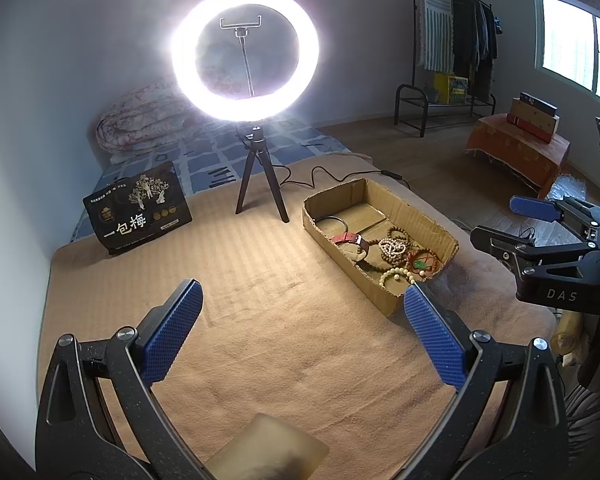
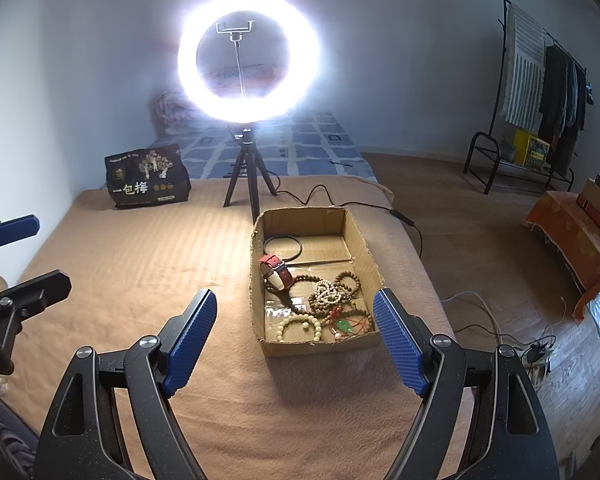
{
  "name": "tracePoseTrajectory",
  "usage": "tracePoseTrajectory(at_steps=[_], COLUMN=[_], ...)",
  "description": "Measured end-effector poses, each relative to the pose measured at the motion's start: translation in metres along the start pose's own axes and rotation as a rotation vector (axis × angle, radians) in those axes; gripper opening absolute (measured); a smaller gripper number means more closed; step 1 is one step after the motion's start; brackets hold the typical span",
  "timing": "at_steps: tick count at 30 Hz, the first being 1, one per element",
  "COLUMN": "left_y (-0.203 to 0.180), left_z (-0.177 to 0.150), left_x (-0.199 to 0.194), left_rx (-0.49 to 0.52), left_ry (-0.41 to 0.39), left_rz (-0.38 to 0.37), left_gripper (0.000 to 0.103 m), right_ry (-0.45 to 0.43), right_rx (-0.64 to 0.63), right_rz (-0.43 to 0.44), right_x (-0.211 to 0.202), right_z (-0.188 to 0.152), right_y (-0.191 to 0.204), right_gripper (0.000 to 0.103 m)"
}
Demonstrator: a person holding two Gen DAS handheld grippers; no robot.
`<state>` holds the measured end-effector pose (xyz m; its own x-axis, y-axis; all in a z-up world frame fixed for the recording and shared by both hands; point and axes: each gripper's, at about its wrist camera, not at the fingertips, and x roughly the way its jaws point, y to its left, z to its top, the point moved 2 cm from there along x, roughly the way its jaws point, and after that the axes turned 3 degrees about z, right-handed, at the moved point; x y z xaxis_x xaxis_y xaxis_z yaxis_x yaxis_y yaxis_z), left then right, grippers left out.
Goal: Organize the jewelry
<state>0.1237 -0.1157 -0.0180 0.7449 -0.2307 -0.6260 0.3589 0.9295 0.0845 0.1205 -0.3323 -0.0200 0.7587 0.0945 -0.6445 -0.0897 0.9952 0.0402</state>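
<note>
A box [image 2: 260, 304] is set on the bed [image 2: 140, 272] between the right tool's [image 2: 296, 344] fingers; jewelry [image 2: 324, 300] is held in it, a lamp [image 2: 248, 188] behind.

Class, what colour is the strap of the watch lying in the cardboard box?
Red. The watch strap shows best in the right wrist view, inside the cardboard box.
</note>
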Motion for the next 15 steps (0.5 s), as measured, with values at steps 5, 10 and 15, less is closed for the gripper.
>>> tracePoseTrajectory(at_steps=[5, 10, 15], left_y=[-0.0002, 0.0001, 0.0003], left_z=[0.0002, 0.0001, 0.0002], left_x=[-0.0001, -0.0003, -0.0004], left_rx=[0.0, -0.001, -0.001], left_ry=[-0.002, -0.002, -0.001], left_rz=[0.001, 0.0, 0.0], left_gripper=[0.102, 0.102, 0.102], right_ry=[0.0, 0.001, 0.001], right_rx=[0.0, -0.002, -0.002], right_rz=[0.001, 0.0, 0.0], right_x=[-0.0002, -0.0002, 0.0003], right_z=[0.0, 0.0, 0.0001], right_y=[-0.0006, -0.0006, 0.0], right_gripper=[0.08, 0.08, 0.08])
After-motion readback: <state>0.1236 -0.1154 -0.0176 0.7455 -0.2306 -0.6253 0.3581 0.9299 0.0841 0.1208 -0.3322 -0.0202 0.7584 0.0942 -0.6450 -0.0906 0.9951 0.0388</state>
